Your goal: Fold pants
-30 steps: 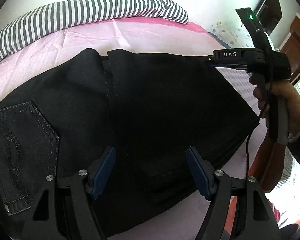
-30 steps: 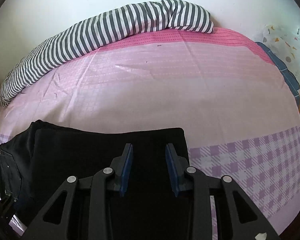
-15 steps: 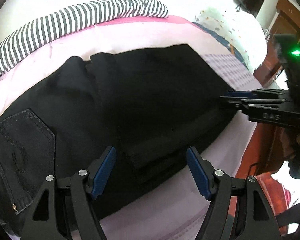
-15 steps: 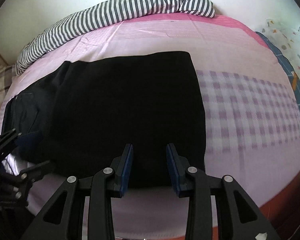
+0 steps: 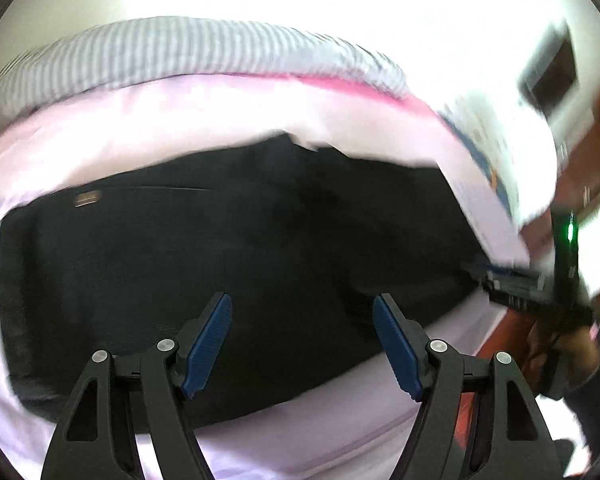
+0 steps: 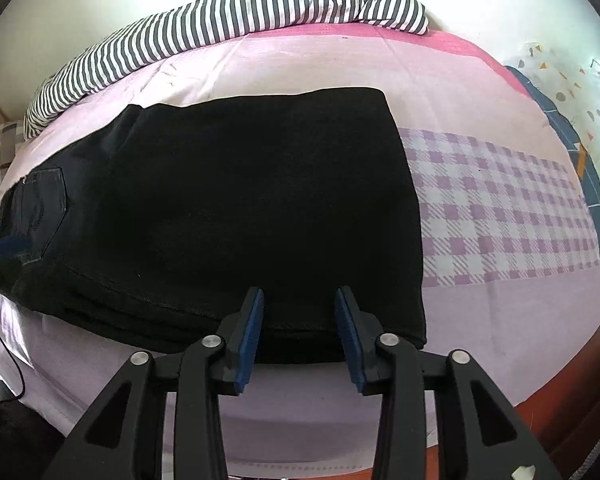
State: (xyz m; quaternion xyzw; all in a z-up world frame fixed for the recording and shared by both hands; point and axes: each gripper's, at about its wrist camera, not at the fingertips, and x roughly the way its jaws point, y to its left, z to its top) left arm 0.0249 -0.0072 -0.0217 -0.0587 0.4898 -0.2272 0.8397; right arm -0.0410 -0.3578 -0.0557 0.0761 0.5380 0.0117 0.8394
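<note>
Swung round since half a second ago — left gripper now facing the waistband side of the pants, view blurred. Jaws spread wide, holding nothing, above the near edge of the dark cloth. Right gripper pulled back slightly toward the bed's edge — jaws apart, empty, just over the folded hem end. Pants folded flat on the pink sheet, back pocket at left; striped blanket bunched along the far side
</note>
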